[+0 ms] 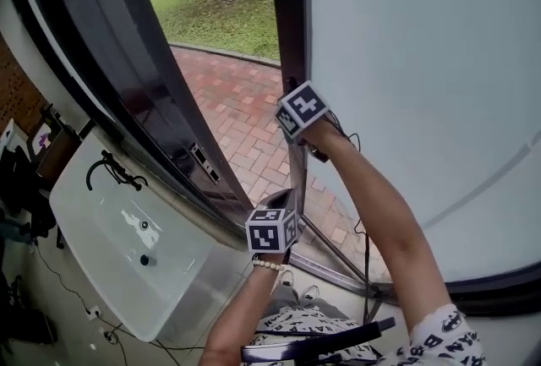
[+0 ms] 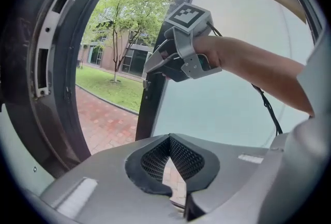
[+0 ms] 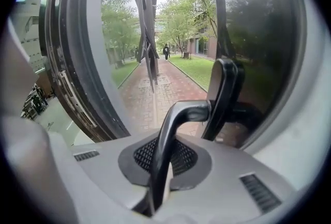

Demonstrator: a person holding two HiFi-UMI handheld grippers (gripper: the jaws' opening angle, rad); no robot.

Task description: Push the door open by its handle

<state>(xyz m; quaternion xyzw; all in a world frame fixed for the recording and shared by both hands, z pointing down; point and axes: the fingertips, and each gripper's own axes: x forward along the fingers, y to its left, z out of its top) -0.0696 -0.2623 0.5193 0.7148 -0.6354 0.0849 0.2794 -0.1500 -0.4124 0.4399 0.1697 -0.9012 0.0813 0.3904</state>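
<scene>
Door (image 1: 423,102): a wide pale panel in a dark frame that fills the right of the head view. It stands ajar, its dark edge well apart from the door frame (image 1: 127,60) on the left.
Opening: between the door's edge and the frame lie a brick path (image 1: 245,119), a lawn (image 1: 220,9) and a tree trunk beyond.
Sink (image 1: 63,187): a white basin indoors, low on the left just beside the frame, with a black tap (image 1: 114,172) at its far end.
Right arm: bare, it reaches up from the lower right to the door's edge.
Right gripper (image 3: 164,161): held at the door's dark edge and tilted downward. Its jaws are closed tight around the lever, with the mesh pads pressing it from both sides.
Left gripper (image 2: 169,158): it hangs lower and nearer the person, below the right one, and aims toward the opening. Its jaw tips are together with nothing between them, and brick shows through the slit behind the tips.
Door handle (image 3: 176,130): a dark bent lever on a dark plate at the door's edge. Its free end runs down between the right gripper's pads.
</scene>
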